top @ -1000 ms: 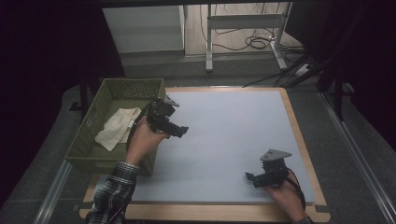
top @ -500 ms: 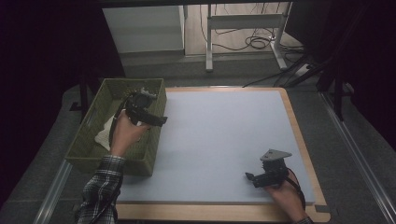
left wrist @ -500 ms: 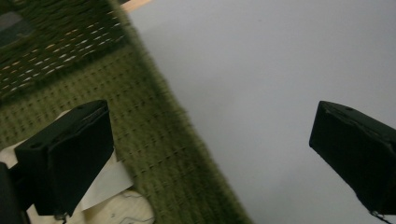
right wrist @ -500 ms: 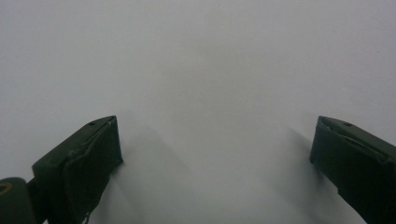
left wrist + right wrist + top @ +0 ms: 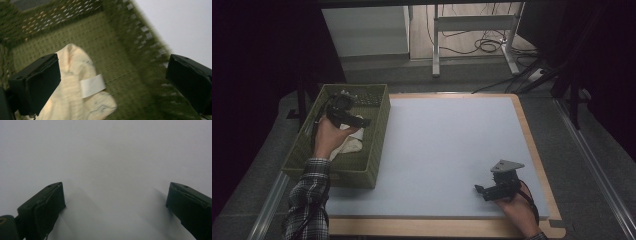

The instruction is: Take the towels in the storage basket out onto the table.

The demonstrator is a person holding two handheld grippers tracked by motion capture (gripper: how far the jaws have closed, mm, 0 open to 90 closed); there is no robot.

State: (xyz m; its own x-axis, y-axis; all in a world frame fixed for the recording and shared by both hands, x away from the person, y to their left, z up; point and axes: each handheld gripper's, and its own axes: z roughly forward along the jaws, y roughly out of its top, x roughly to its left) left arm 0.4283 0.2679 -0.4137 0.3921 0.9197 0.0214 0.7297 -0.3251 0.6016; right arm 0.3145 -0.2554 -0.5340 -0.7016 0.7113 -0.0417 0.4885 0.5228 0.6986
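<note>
1. Now my left gripper (image 5: 346, 114) hangs inside the green basket (image 5: 377, 145) at the table's left edge, jaws spread wide with nothing between them. In the left gripper view the left gripper (image 5: 112, 82) looks down onto the cream cloth (image 5: 75, 100) lying on the basket floor.

2. Relative to the jaws, the cloth sits low and toward the left jaw, partly hidden behind it; the right jaw stands over bare basket weave near the wall. From what shows, its long axis runs from the lower left up toward the basket's middle, roughly across the jaw line, with a white label (image 5: 93, 85) on top. I judge a drop and a small shift toward the left jaw would bracket it.

3. My right gripper (image 5: 499, 189) rests near the front right of the grey table mat (image 5: 452, 145), well apart from the basket, also wide open and empty, so the left is clearly nearer.

4. Compared with a second ago, the left gripper has moved from over the mat beside the basket to inside it; the right has not shifted.
</note>
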